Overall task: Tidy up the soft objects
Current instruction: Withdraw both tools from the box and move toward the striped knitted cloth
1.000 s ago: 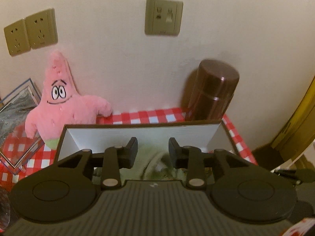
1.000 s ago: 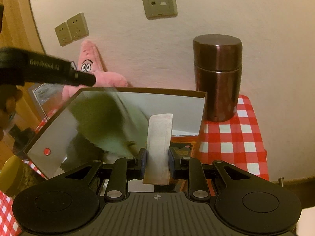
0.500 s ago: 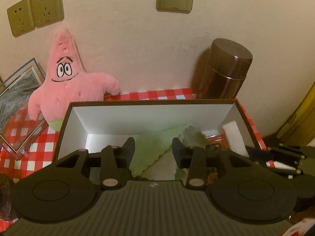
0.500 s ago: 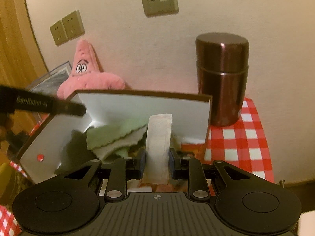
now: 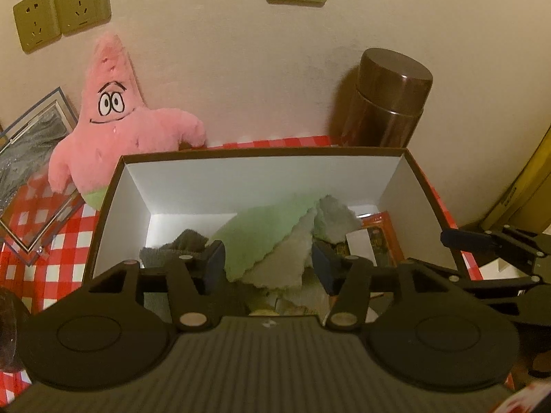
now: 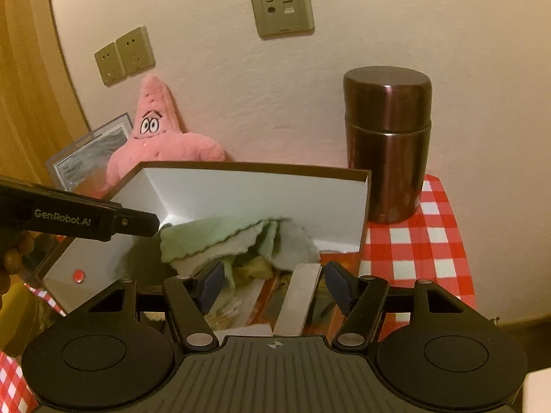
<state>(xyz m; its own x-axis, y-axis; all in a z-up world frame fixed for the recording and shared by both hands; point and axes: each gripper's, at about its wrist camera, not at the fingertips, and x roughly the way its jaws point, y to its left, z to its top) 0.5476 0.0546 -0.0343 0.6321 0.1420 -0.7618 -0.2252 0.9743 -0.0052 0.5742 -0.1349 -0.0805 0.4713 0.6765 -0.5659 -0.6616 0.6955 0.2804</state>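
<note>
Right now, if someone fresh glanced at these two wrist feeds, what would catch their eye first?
Probably the pink starfish plush propped against the wall at back left, behind the open box on the red checked tablecloth. Next, the green cloth heaped with grey ones inside that box, below the left gripper, whose jaws have just been opening and press on nothing. A tall brown flask stands at back right.

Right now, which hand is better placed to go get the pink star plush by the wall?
Left, I'd judge. The pink star plush sits nearer the left gripper, whose jaws have just opened with nothing gripped. The right gripper, also just opened, sits on the box's far side.
</note>
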